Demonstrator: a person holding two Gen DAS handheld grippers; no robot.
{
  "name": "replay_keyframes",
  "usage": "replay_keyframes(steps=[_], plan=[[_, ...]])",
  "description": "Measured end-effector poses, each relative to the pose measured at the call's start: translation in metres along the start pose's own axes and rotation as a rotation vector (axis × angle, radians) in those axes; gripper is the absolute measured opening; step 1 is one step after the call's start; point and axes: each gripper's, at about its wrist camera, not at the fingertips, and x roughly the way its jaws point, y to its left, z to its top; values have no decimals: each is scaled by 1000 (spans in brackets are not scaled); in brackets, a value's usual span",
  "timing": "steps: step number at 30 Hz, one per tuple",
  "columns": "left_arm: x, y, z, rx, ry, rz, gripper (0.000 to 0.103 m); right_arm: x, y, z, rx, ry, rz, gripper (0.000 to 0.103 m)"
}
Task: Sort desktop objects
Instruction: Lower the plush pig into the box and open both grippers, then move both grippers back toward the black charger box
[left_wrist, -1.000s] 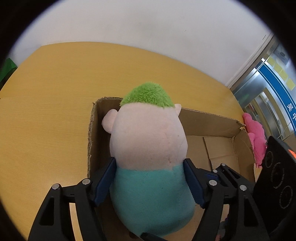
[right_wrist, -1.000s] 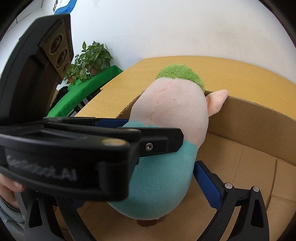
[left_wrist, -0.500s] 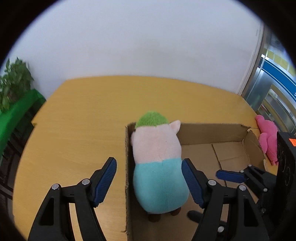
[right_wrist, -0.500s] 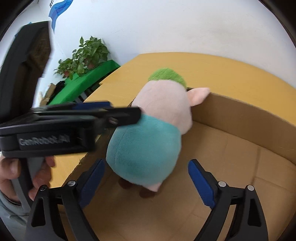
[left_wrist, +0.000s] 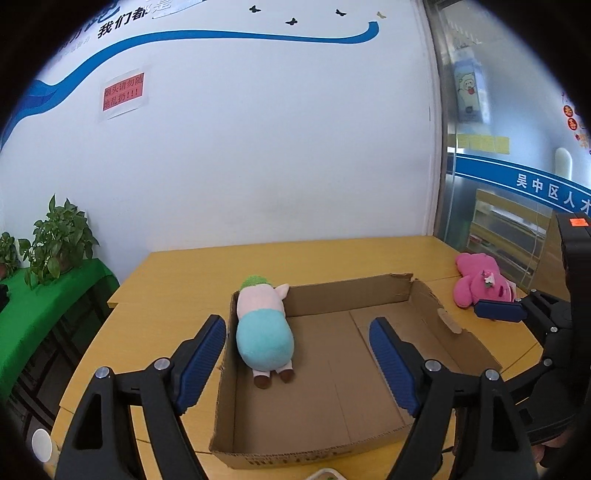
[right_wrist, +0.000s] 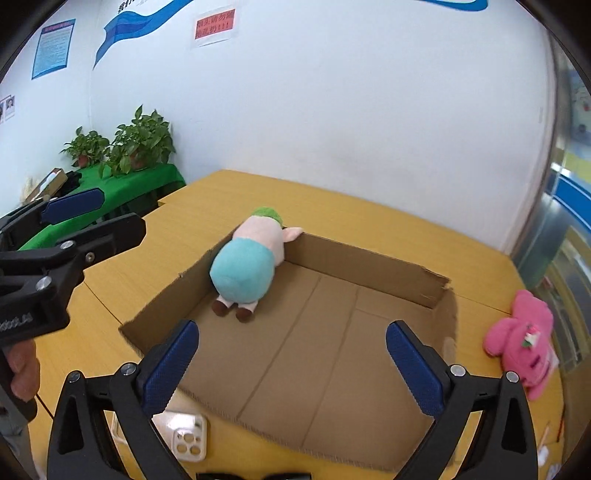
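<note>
Left tongs: spread wide with nothing between the blue pads; they hang above the near left part of the box, and the black frame is cut off at the lower edge of the left wrist view.
Right tongs: also parted wide and empty, over the near half of the box; the lower frame runs out of the right wrist view.
Each in the other's view: the right tongs show at 3 o'clock in the left view, the left at 9 o'clock in the right view, partly cropped, with part of a hand around the handle.
Cardboard box: open, shallow, on the wooden table; its far right corner is torn.
Plush pig: green tuft, pink head, teal body, lying face down in the box's far left corner, head against the far wall, brown feet toward the camera; the face is hidden.
Pink plush: on the table outside the box, at 3 o'clock, apart from the wall; its shape is hard to make out.
Phone case: pale, with camera cut-outs, at 7 o'clock just before the box's near edge, partly behind the right tongs' left arm.
Cup: white, at 8 o'clock, half cut off.
Potted plants: on a green-covered stand beyond the table at 10 o'clock.
Red wall notice: characters too small to read.
</note>
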Motion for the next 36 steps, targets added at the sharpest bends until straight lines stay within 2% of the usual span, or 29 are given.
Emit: replay_keyframes(steps=[4, 7, 8, 9, 10, 11, 12, 14, 15, 16, 17, 18, 19, 22, 29, 36], plan=[[-25, -19, -13, 38, -27, 28, 80, -36, -3, -19, 45, -40, -29, 103], [-39, -25, -19, 30, -55, 32, 79, -54, -8, -31, 76, -66, -46, 103], [-42, -25, -21, 19, -63, 17, 74, -58, -8, -33, 73, -68, -45, 102], [-47, -30, -24, 16, -68, 2, 47, -62, -8, -37, 71, -72, -41, 91], [-46, -31, -25, 16, -50, -10, 12, -63, -8, -41, 72, -66, -32, 79], [-43, -33, -27, 11, -18, -19, 2, -62, -8, -44, 74, -52, -27, 50], [-41, -34, -29, 3, 5, -25, 3, -62, -9, -47, 78, -39, -24, 37], [-38, -36, -34, -9, 30, -52, 3, -60, -11, -54, 94, -32, -13, 39], [-39, -38, -36, -11, 31, -68, 4, -63, -14, -57, 105, -36, -11, 49], [-40, -39, -38, -15, 32, -71, 19, -65, -16, -60, 113, -38, -12, 61], [-41, -40, -40, -19, 35, -61, 31, -67, -18, -63, 119, -39, -19, 92], [-41, -41, -42, -20, 34, -48, 63, -71, -20, -65, 121, -54, -28, 102], [-44, -43, -43, -20, 25, -37, 82, -75, -21, -68, 119, -66, -33, 103], [-52, -46, -47, -24, -11, -37, 82, -82, -26, -74, 107, -75, -41, 103], [-53, -47, -59, -48, 13, -55, 82, -79, -39, -91, 144, -48, -5, 103], [-39, -59, -82, -46, 108, -79, 82, -71, -54, -106, 157, -14, 18, 103]])
